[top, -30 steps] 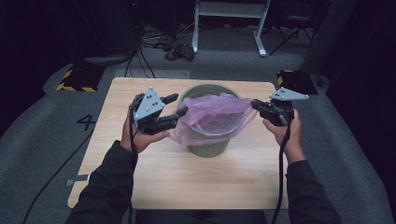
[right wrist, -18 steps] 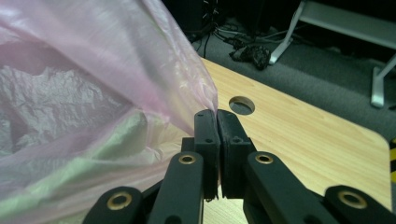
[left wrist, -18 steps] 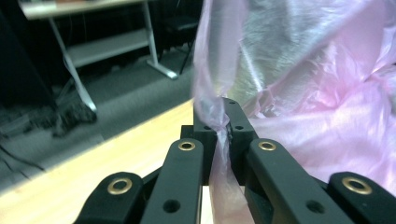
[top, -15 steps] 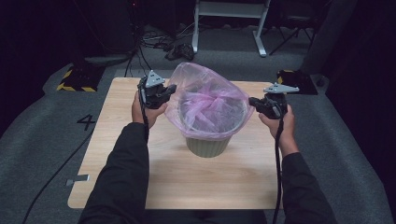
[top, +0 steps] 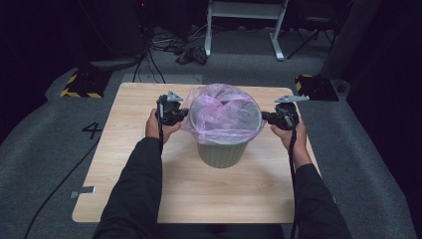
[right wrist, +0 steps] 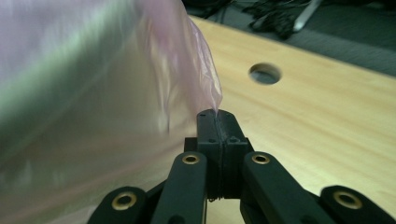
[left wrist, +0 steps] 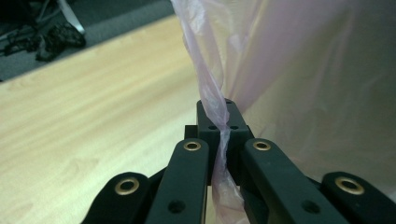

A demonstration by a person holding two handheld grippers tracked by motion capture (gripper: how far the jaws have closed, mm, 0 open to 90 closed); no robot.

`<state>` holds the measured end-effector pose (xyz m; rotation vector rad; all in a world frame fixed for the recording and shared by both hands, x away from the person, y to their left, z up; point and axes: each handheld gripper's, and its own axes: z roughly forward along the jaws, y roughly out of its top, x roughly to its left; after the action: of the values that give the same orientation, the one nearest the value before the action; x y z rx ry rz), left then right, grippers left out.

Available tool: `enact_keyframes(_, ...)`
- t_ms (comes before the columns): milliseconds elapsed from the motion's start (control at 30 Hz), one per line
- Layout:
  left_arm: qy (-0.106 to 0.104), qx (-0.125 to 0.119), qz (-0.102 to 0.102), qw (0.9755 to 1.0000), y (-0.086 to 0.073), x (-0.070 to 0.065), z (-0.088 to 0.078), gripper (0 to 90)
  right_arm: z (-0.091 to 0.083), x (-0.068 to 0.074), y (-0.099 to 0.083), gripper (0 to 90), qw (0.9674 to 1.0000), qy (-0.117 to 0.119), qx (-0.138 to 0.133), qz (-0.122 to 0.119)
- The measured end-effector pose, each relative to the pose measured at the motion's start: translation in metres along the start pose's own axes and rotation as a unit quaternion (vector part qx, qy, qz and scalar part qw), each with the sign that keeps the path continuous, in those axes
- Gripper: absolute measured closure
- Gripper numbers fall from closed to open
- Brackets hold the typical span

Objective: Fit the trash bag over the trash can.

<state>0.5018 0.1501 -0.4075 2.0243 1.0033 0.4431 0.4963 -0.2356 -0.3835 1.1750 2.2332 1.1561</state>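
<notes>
A grey-green bin stands upright in the middle of the wooden table. A thin pink plastic bag lies in it, with its edge spread over the rim. My left gripper is at the bin's left side, shut on a twisted strip of the bag. In the left gripper view the film runs between the closed pads. At the bin's right side my right gripper is shut on the bag's edge, which rises from its closed tips.
A round hole is cut in the tabletop beyond the right gripper. Behind the table are cables, a white frame and two blocks with yellow-black stripes. A "4" is marked on the grey floor.
Both hands have come down beside the bin. The bag, ballooned above the bin before, now sits lower with its edge around the rim. The left gripper's jaws closed on the bag.
</notes>
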Motion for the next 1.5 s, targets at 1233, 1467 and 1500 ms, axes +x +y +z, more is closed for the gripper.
enact_keyframes(1233, -0.018, -0.142, 0.079, 0.9866, -0.057, -0.033, -0.129, 23.7, -0.083, 0.026, -0.039, 34.5, 0.9834, 0.072, -0.087, -0.142)
enact_keyframes(1467, -0.033, -0.143, 0.106, 0.9835, -0.057, -0.05, -0.13, 20.9, -0.082, 0.042, -0.037, 26.9, 0.9781, 0.047, -0.082, -0.185)
enact_keyframes(1500, -0.035, -0.14, 0.115, 0.9828, -0.057, -0.054, -0.129, 20.1, -0.08, 0.043, -0.035, 26.9, 0.9778, 0.04, -0.079, -0.19)
